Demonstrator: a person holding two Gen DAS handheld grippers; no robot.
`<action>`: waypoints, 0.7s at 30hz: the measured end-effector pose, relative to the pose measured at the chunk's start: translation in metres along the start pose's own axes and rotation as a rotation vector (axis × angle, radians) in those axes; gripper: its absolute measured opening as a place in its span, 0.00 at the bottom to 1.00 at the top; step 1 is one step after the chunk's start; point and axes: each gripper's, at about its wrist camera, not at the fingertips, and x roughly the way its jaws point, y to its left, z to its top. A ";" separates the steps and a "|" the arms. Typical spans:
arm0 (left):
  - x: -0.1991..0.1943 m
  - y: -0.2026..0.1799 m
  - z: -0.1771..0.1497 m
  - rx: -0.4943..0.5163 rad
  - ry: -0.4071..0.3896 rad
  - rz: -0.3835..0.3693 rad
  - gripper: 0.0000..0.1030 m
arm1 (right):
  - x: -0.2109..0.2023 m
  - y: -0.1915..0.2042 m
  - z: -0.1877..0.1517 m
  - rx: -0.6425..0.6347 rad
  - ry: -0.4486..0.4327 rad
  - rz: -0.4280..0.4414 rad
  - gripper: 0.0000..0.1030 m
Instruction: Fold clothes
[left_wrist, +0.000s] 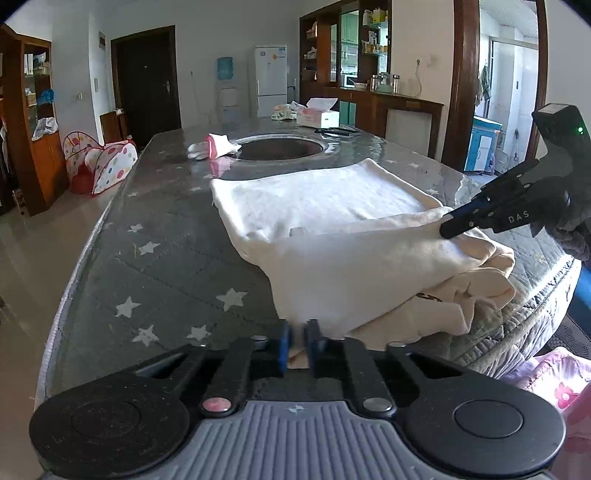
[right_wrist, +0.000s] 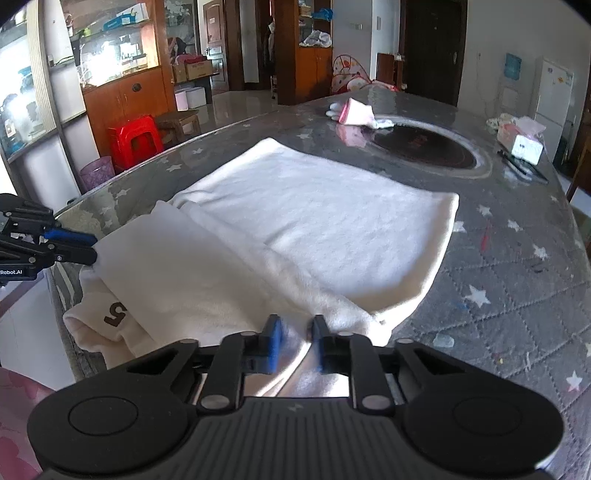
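In the left wrist view we saw the cream garment (left_wrist: 332, 229) spread on the star-printed desk (left_wrist: 155, 258), its far half flat and a near flap raised toward the desk's front edge. Our left gripper (left_wrist: 299, 339) had its blue fingers (left_wrist: 284, 343) drawn close on a corner of that flap, cloth showing between them, so we judged it pinched. The right gripper (left_wrist: 448, 227) came in from the right, its tips pressed onto the flap's other corner; the letters "DAS" could be read on its body. The fold line ran across from one gripper to the other, and the flat half lay straight ahead of both, away from us. In the right wrist view the garment (right_wrist: 332, 236) stretched forward and leftward, with a dark "5" printed on the bunched part hanging at the desk's near edge. The right gripper (right_wrist: 295, 339) showed fabric bunched between its narrowly parted fingers (right_wrist: 274, 339), which we read as a grip. The left gripper (right_wrist: 83, 247) held the far-left corner and carried "Robot.AI". Both stood about equally near the held edge, so we judged that any forward carry would need both together.
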 end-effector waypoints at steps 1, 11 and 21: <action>-0.001 0.000 0.000 -0.001 -0.003 0.008 0.06 | -0.002 0.001 0.001 -0.009 -0.008 -0.005 0.09; -0.004 0.004 0.000 -0.031 0.017 0.027 0.06 | -0.002 0.003 0.006 -0.033 -0.029 -0.035 0.11; 0.004 0.017 0.034 -0.092 0.005 -0.006 0.20 | -0.009 -0.002 0.009 -0.021 -0.046 -0.022 0.16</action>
